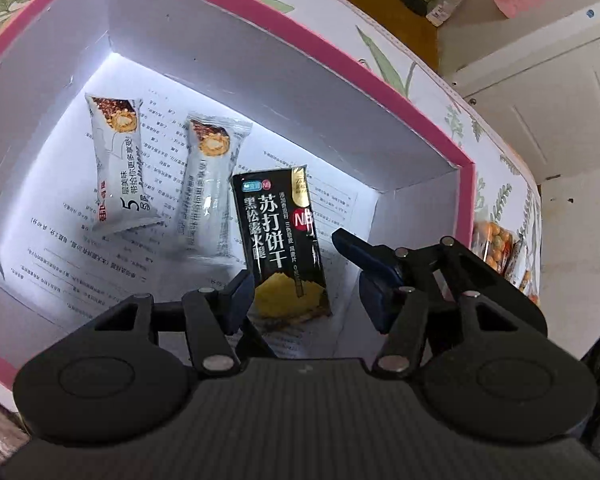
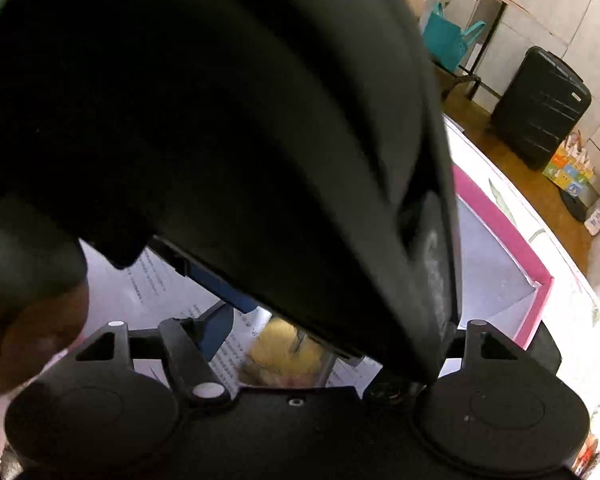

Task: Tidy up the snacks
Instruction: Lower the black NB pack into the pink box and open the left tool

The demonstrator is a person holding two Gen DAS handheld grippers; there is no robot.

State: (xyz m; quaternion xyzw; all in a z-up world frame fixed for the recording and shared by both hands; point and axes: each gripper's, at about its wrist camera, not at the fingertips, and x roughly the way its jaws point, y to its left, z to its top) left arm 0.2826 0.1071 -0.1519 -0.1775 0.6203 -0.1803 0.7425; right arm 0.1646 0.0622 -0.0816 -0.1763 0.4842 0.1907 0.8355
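Observation:
In the left wrist view a pink-rimmed white box (image 1: 420, 120) holds two white snack bars (image 1: 118, 168) (image 1: 210, 196) and a black soda-cracker pack (image 1: 282, 240) on printed paper. My left gripper (image 1: 296, 268) is open inside the box, its blue-padded fingers either side of the black pack's lower end, apart from it. In the right wrist view the other gripper's black body (image 2: 220, 120) blocks most of the frame. The pack's yellow end (image 2: 288, 352) shows just ahead. Only the right gripper's left finger (image 2: 216, 328) shows, so its state is unclear.
A bag of orange and green snacks (image 1: 496, 244) lies on the floral tablecloth (image 1: 460, 116) just right of the box. A black suitcase (image 2: 540, 108) and a teal bag (image 2: 448, 40) stand on the floor beyond the table.

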